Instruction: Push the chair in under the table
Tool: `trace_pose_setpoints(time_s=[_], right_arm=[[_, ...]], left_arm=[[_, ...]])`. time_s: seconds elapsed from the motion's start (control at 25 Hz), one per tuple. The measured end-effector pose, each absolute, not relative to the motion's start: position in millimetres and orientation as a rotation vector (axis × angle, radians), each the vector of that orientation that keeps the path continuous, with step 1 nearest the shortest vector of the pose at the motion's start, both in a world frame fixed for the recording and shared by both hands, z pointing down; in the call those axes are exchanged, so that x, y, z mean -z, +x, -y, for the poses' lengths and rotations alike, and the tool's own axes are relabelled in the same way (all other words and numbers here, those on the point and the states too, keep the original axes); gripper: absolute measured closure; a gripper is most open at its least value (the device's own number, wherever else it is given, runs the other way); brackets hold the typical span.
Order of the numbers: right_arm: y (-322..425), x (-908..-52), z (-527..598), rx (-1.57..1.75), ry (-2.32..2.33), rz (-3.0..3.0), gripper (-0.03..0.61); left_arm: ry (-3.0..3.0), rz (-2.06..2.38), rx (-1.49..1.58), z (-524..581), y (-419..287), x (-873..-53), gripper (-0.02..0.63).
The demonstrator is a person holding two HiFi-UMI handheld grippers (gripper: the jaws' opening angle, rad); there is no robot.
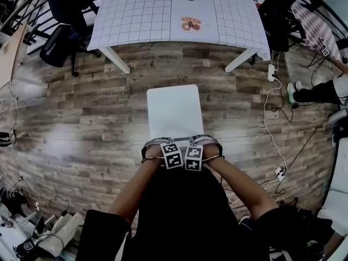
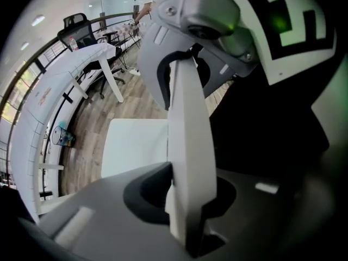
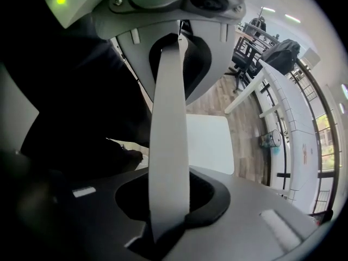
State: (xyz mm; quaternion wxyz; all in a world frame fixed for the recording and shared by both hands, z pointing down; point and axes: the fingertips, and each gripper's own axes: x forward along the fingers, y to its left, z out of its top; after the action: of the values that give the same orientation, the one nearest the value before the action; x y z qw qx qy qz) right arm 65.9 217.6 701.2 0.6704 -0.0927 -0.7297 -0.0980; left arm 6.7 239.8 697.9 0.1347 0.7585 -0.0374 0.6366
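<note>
Head view: left hand-held gripper [image 1: 157, 142] and right hand-held gripper [image 1: 206, 141] clamp the chair [image 1: 174, 110] by its backrest.

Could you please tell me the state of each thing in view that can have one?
White flat-seated chair: upright on the wooden floor, apart from the table, not yet pushed under it.
White grid-covered table: standing ahead of the chair's seat.
Left gripper: shut on the top edge of the chair's backrest.
Right gripper: shut on the same edge, beside the left gripper.
</note>
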Motion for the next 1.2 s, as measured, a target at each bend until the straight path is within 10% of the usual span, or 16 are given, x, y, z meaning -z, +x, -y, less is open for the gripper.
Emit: trace_pose_setpoints(time_s=[1.2], right_arm=[[50, -721, -157, 0.052, -0.072, 1.651, 0.499]], left_arm=[[2.268, 0.145, -1.818, -167, -15, -706, 0.52]])
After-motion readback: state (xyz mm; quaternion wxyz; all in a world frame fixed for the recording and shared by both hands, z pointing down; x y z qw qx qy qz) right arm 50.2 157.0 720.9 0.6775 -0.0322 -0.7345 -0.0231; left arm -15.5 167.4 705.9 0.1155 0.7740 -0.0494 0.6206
